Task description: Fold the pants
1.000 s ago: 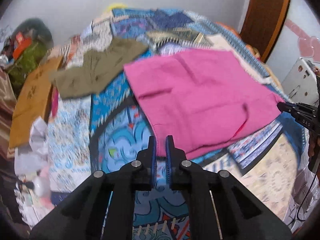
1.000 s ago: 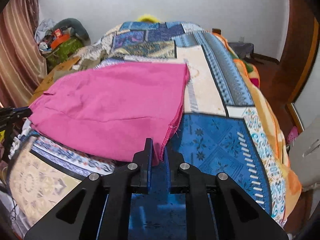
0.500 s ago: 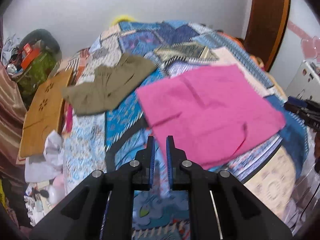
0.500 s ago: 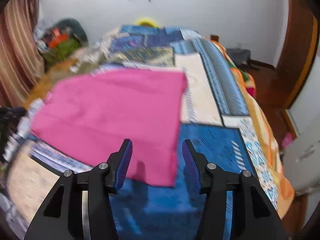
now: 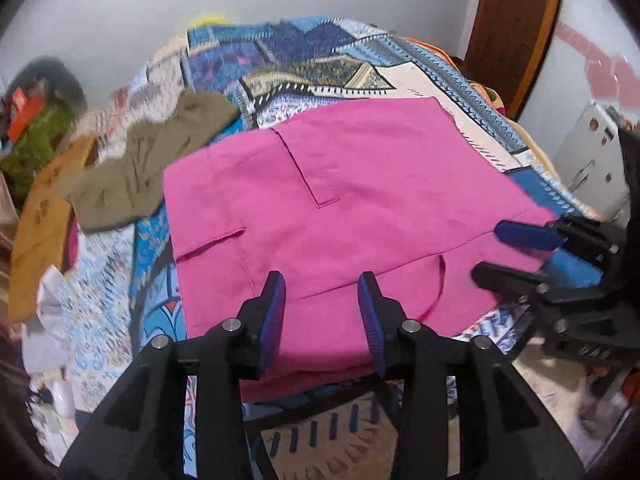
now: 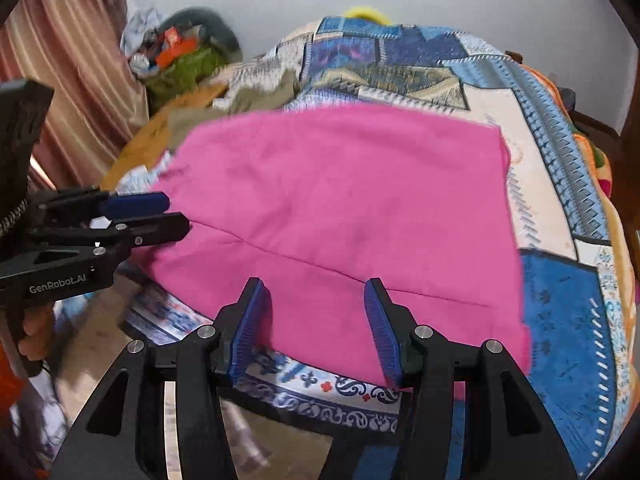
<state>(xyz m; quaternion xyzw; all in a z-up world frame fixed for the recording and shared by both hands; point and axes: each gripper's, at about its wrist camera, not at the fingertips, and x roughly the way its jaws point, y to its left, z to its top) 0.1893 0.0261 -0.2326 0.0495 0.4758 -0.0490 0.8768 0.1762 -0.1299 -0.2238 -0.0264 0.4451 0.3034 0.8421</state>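
Folded pink pants (image 5: 340, 200) lie flat on the patterned bedspread (image 5: 320, 48); they also show in the right wrist view (image 6: 340, 200). My left gripper (image 5: 322, 304) is open and empty, just above the pants' near edge. My right gripper (image 6: 314, 316) is open and empty over the near edge further right. The right gripper shows at the right of the left wrist view (image 5: 516, 252), and the left gripper shows at the left of the right wrist view (image 6: 160, 216). Neither holds cloth.
An olive-green garment (image 5: 148, 164) lies on the bed left of the pants. A brown board (image 5: 40, 220) and a pile of bags (image 6: 180, 56) are off the bed's left side. A wooden door frame (image 5: 516, 28) and a white cabinet (image 5: 588, 160) stand right.
Both grippers were shut on the pants' near edge a second ago. The right opened first, then the left. Both now hang open over the flat pants, closer to each other.
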